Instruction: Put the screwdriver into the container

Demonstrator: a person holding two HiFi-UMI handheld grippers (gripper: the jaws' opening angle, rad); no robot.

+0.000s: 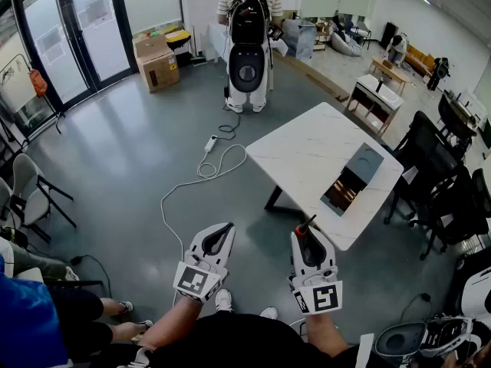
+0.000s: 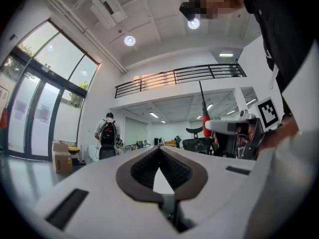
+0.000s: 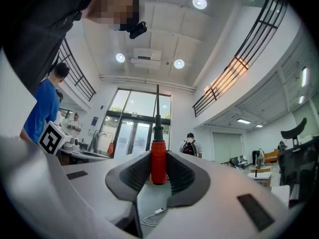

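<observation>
We hold both tools low over the grey floor, short of the white table (image 1: 301, 150). Our right gripper (image 1: 306, 234) has its jaws closed partway on the screwdriver (image 1: 305, 229). In the right gripper view the ribbed pads (image 3: 180, 176) press on either side of the red handle (image 3: 158, 162), and the dark shaft stands straight out past the tips. Our left gripper (image 1: 229, 227) is beside it and apart from it. Its jaws are brought together at the tips and nothing is between them, as the left gripper view (image 2: 159, 151) shows. The screwdriver is therefore in the air, off the table, just before the table's near corner. The grey container (image 1: 354, 177) lies on the table along its right edge, near the right corner, well apart from the screwdriver. A white cable (image 1: 201, 176) winds over the floor off the table's left corner. Beyond the far edge a person with a black backpack (image 1: 249, 21) stands facing away, and a cardboard box (image 1: 156, 61) sits by the glass doors.
</observation>
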